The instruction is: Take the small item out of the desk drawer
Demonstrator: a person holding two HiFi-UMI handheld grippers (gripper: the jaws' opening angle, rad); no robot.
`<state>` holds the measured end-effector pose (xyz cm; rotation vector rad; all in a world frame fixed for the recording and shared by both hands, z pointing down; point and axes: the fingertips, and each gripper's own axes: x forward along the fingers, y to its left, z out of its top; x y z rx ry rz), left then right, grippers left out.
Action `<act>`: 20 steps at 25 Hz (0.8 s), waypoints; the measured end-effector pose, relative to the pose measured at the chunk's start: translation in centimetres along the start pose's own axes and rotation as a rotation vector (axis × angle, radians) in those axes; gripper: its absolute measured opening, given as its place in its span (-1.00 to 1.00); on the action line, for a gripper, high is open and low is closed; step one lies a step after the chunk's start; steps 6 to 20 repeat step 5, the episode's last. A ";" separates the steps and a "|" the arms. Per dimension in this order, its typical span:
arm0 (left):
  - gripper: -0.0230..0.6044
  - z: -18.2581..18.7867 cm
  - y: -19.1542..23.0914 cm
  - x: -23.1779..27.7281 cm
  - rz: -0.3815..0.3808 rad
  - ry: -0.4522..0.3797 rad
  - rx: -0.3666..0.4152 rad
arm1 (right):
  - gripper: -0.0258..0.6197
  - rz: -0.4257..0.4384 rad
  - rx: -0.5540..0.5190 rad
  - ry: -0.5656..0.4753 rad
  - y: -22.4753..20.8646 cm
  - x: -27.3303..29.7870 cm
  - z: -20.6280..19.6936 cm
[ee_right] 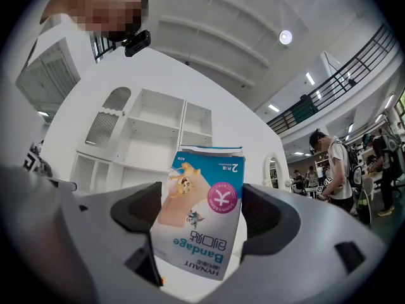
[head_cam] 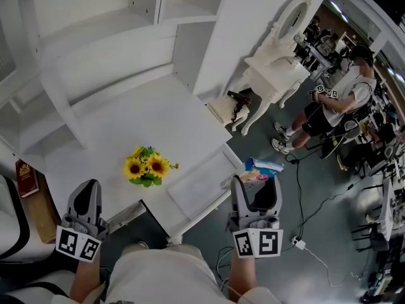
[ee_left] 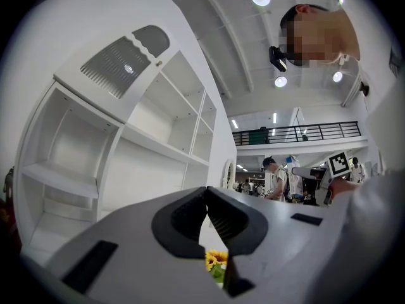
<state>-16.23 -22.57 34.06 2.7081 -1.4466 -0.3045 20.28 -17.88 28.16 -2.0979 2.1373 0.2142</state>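
Already the small box [ee_right: 201,215] is sitting between the jaws of the right gripper [head_cam: 255,192], which are standing wide and pressing on its two sides. It is hanging clear of the open drawer [head_cam: 193,189] at the desk's [head_cam: 158,116] front edge, just to that gripper's left. Its long axis is running along the jaws. Its print is showing upside down: "Bandage", "HYNAUT". The left gripper [ee_left: 207,215] is holding nothing, its jaws meeting at the tips, well apart from the box.
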 end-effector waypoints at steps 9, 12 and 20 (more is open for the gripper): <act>-0.88 0.0 0.2 -0.3 0.012 0.002 -0.001 | 0.35 0.009 -0.006 -0.001 0.3 0.3 0.1; -0.88 0.0 0.2 -0.3 0.012 0.002 -0.001 | 0.35 0.009 -0.006 -0.001 0.3 0.3 0.1; -0.88 0.0 0.2 -0.3 0.012 0.002 -0.001 | 0.35 0.009 -0.006 -0.001 0.3 0.3 0.1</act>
